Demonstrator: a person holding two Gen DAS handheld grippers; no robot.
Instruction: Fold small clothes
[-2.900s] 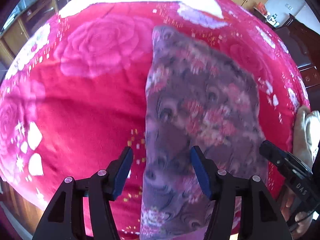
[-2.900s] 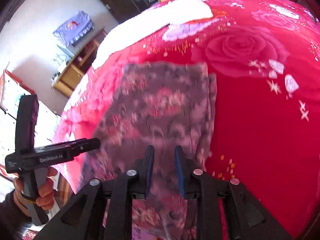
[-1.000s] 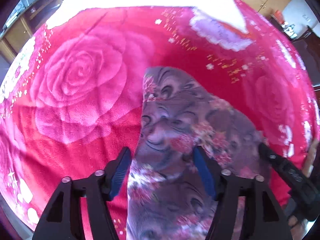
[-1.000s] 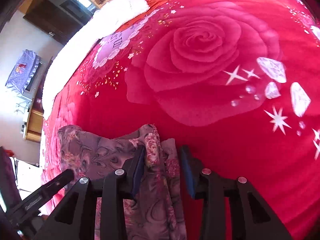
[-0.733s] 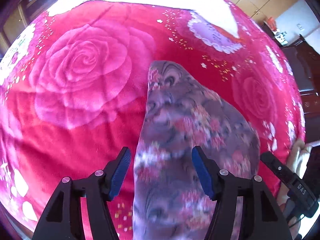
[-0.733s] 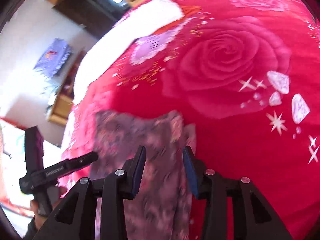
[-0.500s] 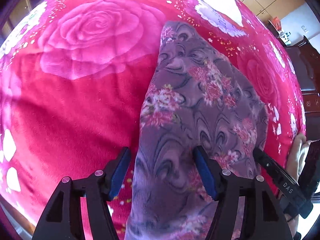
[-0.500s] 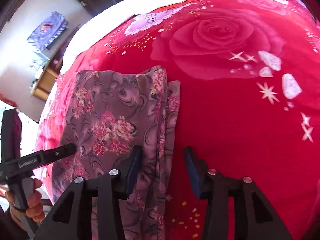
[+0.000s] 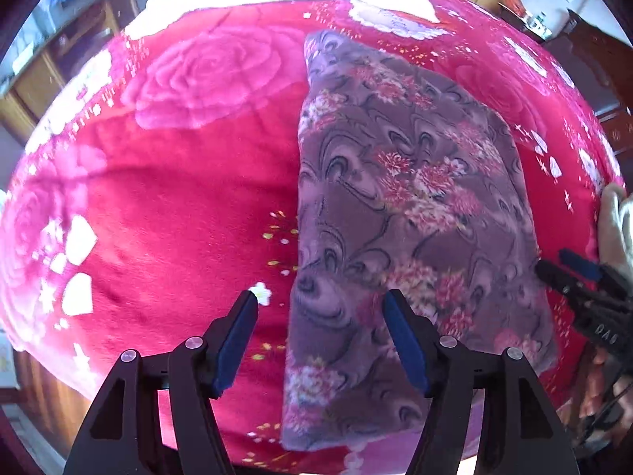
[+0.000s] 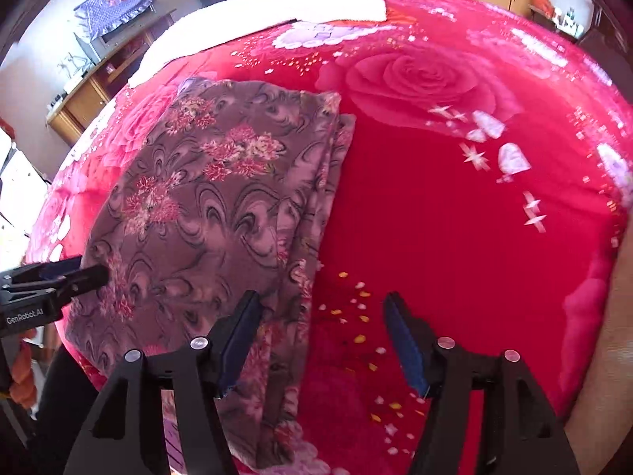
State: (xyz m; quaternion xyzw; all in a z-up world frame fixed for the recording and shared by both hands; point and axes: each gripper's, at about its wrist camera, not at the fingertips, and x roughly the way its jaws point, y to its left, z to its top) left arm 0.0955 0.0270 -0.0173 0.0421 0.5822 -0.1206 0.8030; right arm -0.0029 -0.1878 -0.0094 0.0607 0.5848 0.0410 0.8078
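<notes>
Folded mauve floral garment (image 9: 411, 206) lies flat on the red rose-print blanket (image 9: 178, 206), near its front edge. Left gripper (image 9: 320, 304) hovers over the garment's left edge, jaws apart, gripping nothing. Right gripper (image 10: 320, 304) is opening above the garment's right edge, pads clear of the cloth.

- Left wrist view: the left half of the red blanket (image 9: 166, 217) lies bare, open room to pass.
- The folded purple cloth (image 9: 403, 206) fills the centre and right, low and flat.
- At the right edge the other gripper (image 9: 569, 273) stands over the cloth's edge.
- Right wrist view: the blanket (image 10: 455, 217) right of the cloth (image 10: 205, 206) is bare; a white pillow (image 10: 285, 4) lies along the top.
</notes>
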